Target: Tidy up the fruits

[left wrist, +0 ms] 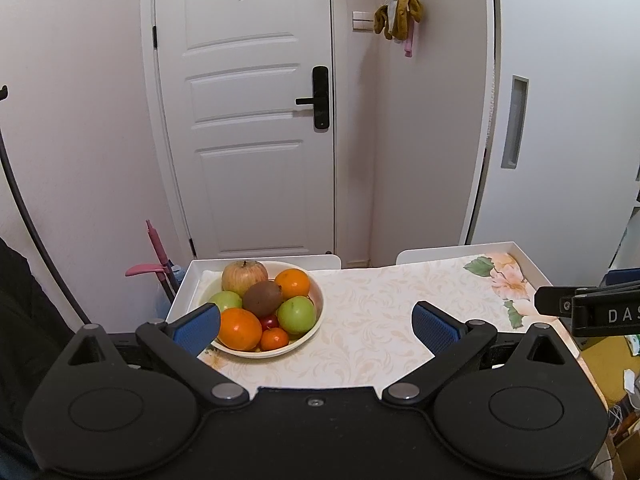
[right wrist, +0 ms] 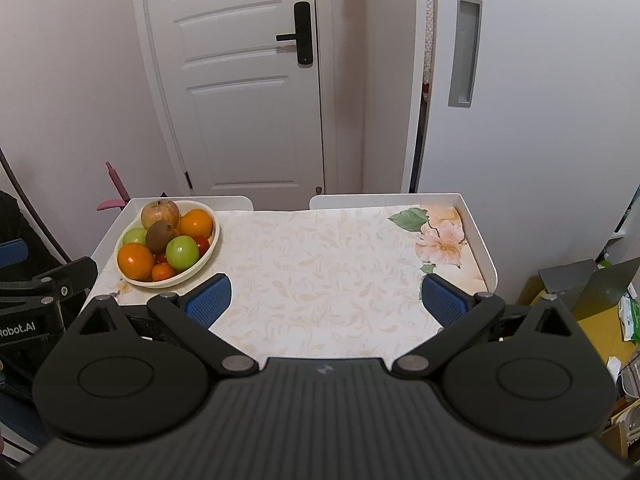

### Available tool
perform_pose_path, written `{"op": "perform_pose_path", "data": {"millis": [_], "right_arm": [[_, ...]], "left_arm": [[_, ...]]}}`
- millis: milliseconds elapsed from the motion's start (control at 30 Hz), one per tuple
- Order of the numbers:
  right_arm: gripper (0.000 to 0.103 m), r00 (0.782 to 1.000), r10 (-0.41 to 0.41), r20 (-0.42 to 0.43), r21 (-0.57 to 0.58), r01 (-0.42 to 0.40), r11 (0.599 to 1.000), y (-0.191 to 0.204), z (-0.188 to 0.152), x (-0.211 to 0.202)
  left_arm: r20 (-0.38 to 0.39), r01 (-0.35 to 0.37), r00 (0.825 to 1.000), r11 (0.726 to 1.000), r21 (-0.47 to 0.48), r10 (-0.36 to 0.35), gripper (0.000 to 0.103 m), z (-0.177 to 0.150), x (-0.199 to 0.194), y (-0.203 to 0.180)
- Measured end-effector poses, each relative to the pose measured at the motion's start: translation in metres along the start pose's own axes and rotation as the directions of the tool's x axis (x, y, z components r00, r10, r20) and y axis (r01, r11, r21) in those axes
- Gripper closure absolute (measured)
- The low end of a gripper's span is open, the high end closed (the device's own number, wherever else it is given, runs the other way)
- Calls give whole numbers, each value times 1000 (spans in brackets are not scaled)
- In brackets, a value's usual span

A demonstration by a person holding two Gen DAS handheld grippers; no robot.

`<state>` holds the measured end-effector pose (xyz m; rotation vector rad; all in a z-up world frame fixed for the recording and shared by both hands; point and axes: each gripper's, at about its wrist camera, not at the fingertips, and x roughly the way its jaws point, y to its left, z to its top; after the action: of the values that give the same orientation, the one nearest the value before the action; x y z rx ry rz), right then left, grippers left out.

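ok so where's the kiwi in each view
Left wrist: the kiwi is left of centre, in the middle of the bowl, just beyond the left jaw.
Right wrist: the kiwi is at the left, in the same bowl near the table's far-left corner.
Shared landmark: the black door handle.
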<state>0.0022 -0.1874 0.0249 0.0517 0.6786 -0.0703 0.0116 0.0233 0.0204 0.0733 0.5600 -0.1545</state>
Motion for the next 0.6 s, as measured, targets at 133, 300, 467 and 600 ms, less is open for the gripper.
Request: {"op": "perform_pose_path", "data": {"millis": [133,300,467,600], "right_arm": [[0,1000,0,-4,-3,0,1000,0,1,1],[0,1000,0,0,-3,0,1000,-1,2,2],[0,1000,-2,-2,1,2,1000,-1,1,3],[0,1000,0,-5,-1,0,1000,-1,1,4]], "left_arm": [[-5,0,1000,1000,0,0,0,0,1,0],[-14,-6,1000,1000,4,6,0,1,3,-1],[-9,-14,1000,1000,2,14,0,1,3,0],[-17,-11,1000,1000,-7,11,0,0,5,1]]}}
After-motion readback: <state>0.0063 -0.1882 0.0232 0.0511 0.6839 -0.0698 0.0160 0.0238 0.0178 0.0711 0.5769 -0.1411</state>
